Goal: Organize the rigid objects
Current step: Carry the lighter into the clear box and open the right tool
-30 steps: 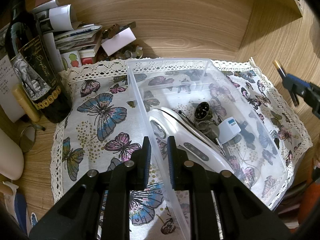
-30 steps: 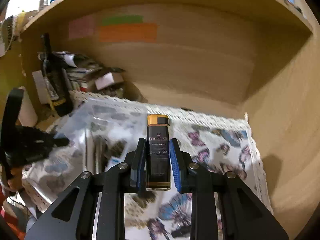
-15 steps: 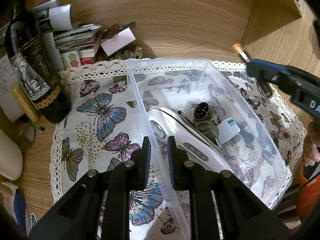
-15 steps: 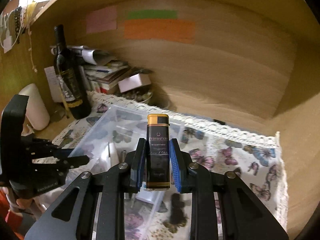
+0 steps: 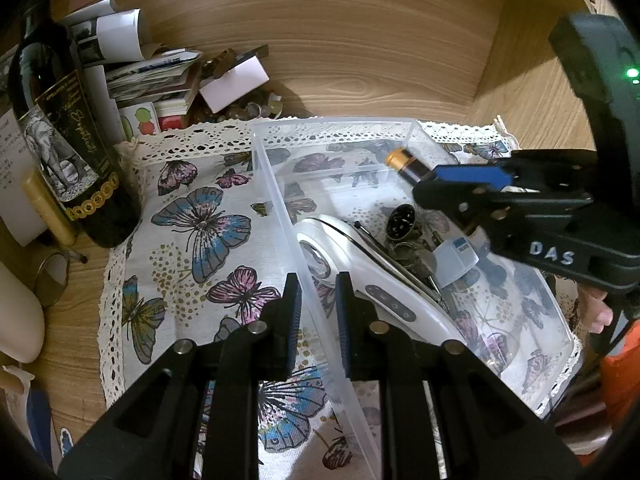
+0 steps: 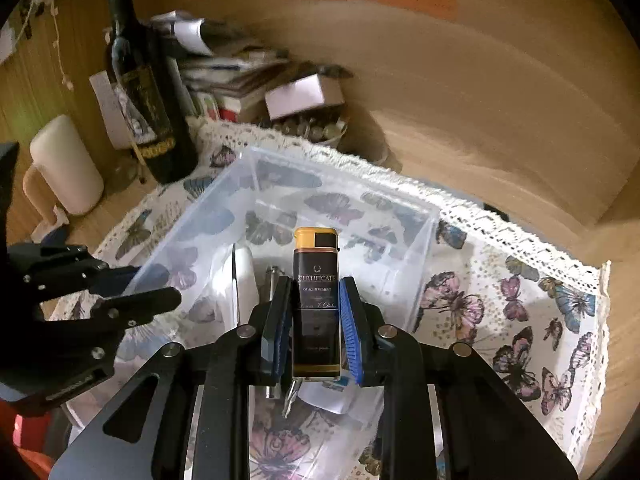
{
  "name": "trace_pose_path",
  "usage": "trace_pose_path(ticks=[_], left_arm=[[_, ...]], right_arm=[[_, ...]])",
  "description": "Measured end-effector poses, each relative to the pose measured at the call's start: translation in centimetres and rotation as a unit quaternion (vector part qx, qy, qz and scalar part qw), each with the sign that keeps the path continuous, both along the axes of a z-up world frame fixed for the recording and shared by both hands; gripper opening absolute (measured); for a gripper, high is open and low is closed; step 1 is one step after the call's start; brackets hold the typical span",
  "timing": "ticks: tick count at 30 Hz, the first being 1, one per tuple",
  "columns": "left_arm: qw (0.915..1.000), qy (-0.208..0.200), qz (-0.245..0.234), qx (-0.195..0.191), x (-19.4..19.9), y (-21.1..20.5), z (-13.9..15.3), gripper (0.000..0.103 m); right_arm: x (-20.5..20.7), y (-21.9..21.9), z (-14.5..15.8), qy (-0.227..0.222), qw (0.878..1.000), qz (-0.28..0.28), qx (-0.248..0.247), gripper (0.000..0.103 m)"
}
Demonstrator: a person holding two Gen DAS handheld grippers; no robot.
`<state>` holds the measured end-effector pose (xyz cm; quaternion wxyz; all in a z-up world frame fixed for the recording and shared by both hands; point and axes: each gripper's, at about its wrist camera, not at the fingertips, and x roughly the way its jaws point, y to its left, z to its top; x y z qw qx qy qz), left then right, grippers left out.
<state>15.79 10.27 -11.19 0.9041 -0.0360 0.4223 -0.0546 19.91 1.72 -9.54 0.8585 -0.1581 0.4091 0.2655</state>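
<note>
Right wrist view: black lighter (image 6: 316,300) with gold cap clamped upright between right gripper (image 6: 315,322) jaws, held above clear plastic bin (image 6: 424,216). Bin sits on butterfly cloth (image 6: 520,312); holds white device (image 5: 360,280), keys (image 5: 408,240). Left gripper (image 5: 317,312) jaws pinched on bin's left wall. Wine bottle (image 5: 68,148) stands left of cloth, paper pile (image 5: 152,76) behind.

2 wrist views over the clear bin (image 5: 276,184)
Left looks close along its left wall; right looks down from its right side; both share its contents.
</note>
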Motion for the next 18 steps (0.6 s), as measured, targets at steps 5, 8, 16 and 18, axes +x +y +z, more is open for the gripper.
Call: trace_pose_path(ticks=[5,8,16,18], left_arm=[[1.0000,0.000,-0.001,-0.001,0.0,0.0,0.0,0.016],[1.0000,0.000,0.000,-0.001,0.0,0.0,0.0,0.016],[1.0000,0.000,0.000,-0.001,0.0,-0.1,0.0,0.016],[1.0000,0.000,0.000,-0.001,0.0,-0.1,0.0,0.016]], right_arm=[[0.5,0.3,-1.0,0.024,1.000,0.006,-0.007,0.022],[0.5,0.6,-1.4,0.033,0.999,0.013,-0.014,0.022],[-0.1,0.7,-0.9,0.018,1.000,0.015,-0.015,0.023],[-0.4,0.4,-0.5,0.006,1.000,0.014,-0.012,0.030]])
